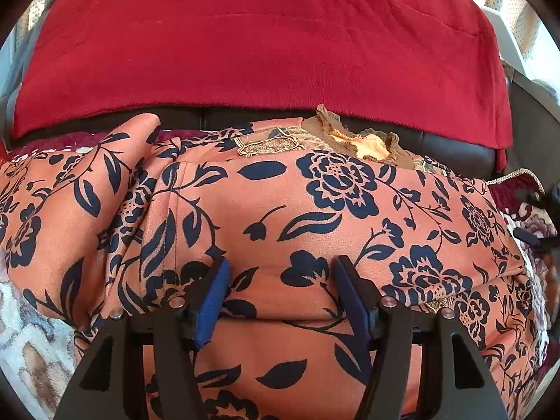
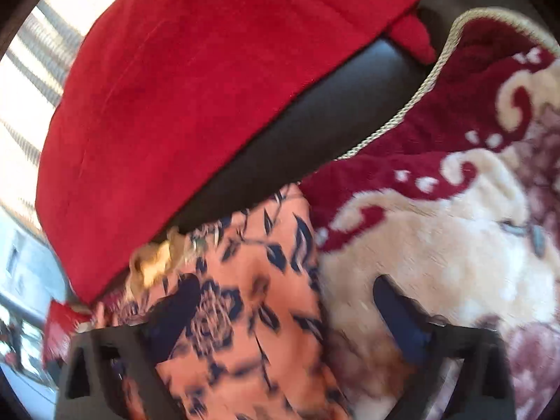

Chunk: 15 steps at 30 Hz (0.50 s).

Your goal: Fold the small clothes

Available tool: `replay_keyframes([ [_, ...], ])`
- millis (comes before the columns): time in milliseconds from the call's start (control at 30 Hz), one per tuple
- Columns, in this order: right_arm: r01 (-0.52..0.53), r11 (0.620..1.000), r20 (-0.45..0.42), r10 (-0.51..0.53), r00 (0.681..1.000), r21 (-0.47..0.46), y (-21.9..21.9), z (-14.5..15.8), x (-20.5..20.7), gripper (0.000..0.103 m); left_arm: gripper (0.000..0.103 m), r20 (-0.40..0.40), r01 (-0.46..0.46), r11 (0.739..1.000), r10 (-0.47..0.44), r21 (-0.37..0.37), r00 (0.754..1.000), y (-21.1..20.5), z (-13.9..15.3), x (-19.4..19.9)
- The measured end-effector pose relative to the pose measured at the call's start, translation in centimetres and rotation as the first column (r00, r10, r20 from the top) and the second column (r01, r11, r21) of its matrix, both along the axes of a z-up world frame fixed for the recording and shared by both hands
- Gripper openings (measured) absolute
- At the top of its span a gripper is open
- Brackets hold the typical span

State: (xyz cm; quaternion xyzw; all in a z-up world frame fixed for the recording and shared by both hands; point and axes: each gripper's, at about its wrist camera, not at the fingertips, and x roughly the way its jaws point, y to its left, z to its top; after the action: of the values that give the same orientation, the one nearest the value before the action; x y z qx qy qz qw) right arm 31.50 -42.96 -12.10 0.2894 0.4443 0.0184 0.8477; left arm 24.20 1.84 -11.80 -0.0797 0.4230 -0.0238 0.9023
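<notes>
An orange garment with a dark blue flower print (image 1: 280, 217) lies spread on the seat, with a gold frilled collar (image 1: 364, 141) at its far edge. My left gripper (image 1: 280, 266) is open, its blue-padded fingers (image 1: 213, 297) just above the cloth near its front middle, nothing between them. In the right wrist view, which is blurred, the same garment (image 2: 245, 315) fills the lower left. My right gripper (image 2: 280, 301) is open over the garment's right edge, the left finger (image 2: 171, 315) over the cloth and the right finger (image 2: 399, 315) over the blanket.
A red plush throw (image 1: 266, 45) hangs over the dark sofa back (image 2: 315, 133) behind the garment. A cream and maroon patterned blanket (image 2: 437, 227) with a corded edge covers the seat to the right. A bright window (image 2: 21, 80) is at the far left.
</notes>
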Motion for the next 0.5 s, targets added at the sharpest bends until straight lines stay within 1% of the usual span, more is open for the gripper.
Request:
replay_keyframes([
  [67,-0.029,1.000,-0.044,0.028,0.999,-0.012,0.6,-1.2,2.4,0.099,0.065,0.006,-0.002,1.000,0.002,0.005,1.000,0.1,0.0,-0.4],
  [100,-0.050,0.998,-0.069,0.048,0.996,-0.031,0.9,-1.7,3.3,0.089,0.065,0.007,-0.002,1.000,0.002,0.009,1.000,0.1,0.0,-0.4],
  [133,-0.064,0.996,-0.093,0.057,0.994,-0.070,1.3,-2.1,3.9,0.074,0.065,0.007,-0.002,1.000,0.002,0.008,1.000,0.1,0.0,-0.4],
  [167,-0.074,0.988,-0.127,0.058,0.990,-0.133,1.5,-2.4,4.3,0.030,0.065,0.008,-0.003,1.000,0.002,0.006,1.000,0.1,0.0,-0.3],
  [200,-0.071,0.981,-0.135,0.047,0.990,-0.178,1.5,-2.4,4.5,0.021,0.065,0.009,-0.003,1.000,0.003,0.007,1.000,0.1,0.0,-0.4],
  [267,-0.025,0.969,-0.133,-0.008,0.991,-0.244,0.9,-1.9,4.2,0.019,0.065,0.013,-0.004,1.000,0.004,0.011,1.000,0.0,0.0,-0.4],
  [300,0.006,0.952,-0.131,-0.049,0.990,-0.306,0.7,-1.5,3.9,0.019,0.066,0.014,-0.005,1.000,0.005,0.010,1.000,0.1,0.0,-0.4],
  [333,0.054,0.924,-0.123,-0.108,0.986,-0.379,0.4,-1.0,3.3,0.021,0.066,0.016,-0.006,1.000,0.006,0.011,1.000,0.1,-0.1,-0.4],
  [367,0.070,0.922,-0.112,-0.121,0.986,-0.380,0.3,-0.6,2.8,0.024,0.066,0.016,-0.007,1.000,0.006,0.011,1.000,0.1,0.0,-0.4],
  [400,0.071,0.936,-0.076,-0.103,0.992,-0.344,0.5,0.1,1.9,0.025,0.066,0.016,-0.006,1.000,0.006,0.011,1.000,0.1,0.0,-0.4],
  [433,0.061,0.940,-0.050,-0.083,0.995,-0.335,1.0,0.8,1.2,0.025,0.066,0.016,-0.006,1.000,0.006,0.011,1.000,0.1,0.0,-0.4],
  [467,0.051,0.938,-0.026,-0.064,0.998,-0.342,1.7,1.6,0.2,0.029,0.066,0.015,-0.006,1.000,0.006,0.011,1.000,0.1,0.0,-0.4],
  [500,0.038,0.940,-0.001,-0.040,0.999,-0.340,2.6,2.4,-0.7,0.041,0.066,0.016,-0.007,1.000,0.006,0.014,1.000,0.0,0.0,-0.4],
])
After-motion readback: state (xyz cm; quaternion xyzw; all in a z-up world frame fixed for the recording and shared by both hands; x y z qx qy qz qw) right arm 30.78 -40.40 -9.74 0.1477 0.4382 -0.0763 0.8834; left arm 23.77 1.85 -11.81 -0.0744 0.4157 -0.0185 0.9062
